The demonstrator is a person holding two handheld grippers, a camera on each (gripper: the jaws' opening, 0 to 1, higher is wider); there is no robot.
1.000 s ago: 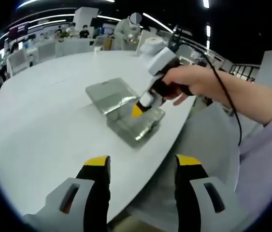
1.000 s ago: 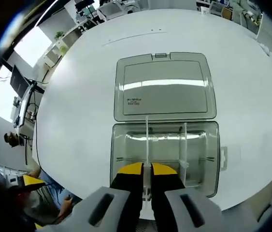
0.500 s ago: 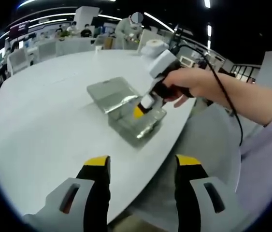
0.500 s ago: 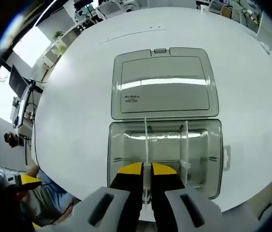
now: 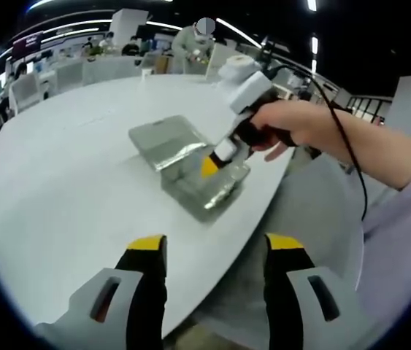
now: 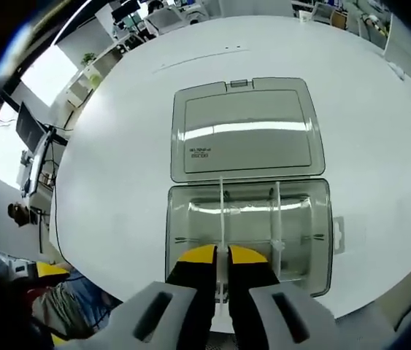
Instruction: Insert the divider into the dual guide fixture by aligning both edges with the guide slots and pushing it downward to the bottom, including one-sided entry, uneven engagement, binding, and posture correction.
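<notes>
Right gripper (image 6: 221, 257) clamps the divider (image 6: 222, 211) upright inside the box (image 6: 322, 240); left gripper (image 5: 216, 251) gapes empty above the bench (image 5: 59, 189)

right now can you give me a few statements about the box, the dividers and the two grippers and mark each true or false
1. The right gripper is shut on a thin divider standing inside the clear box. True.
2. The box's lid is closed over the tray. False: it lies open flat on the white table, hinged at the far side.
3. A second divider stands in the box beside the held one. True.
4. The left gripper grips the box's edge. False: its jaws are open and empty, well away from the box.
5. The box sits at the centre of the table. False: in the left gripper view it lies near the table's edge.
</notes>
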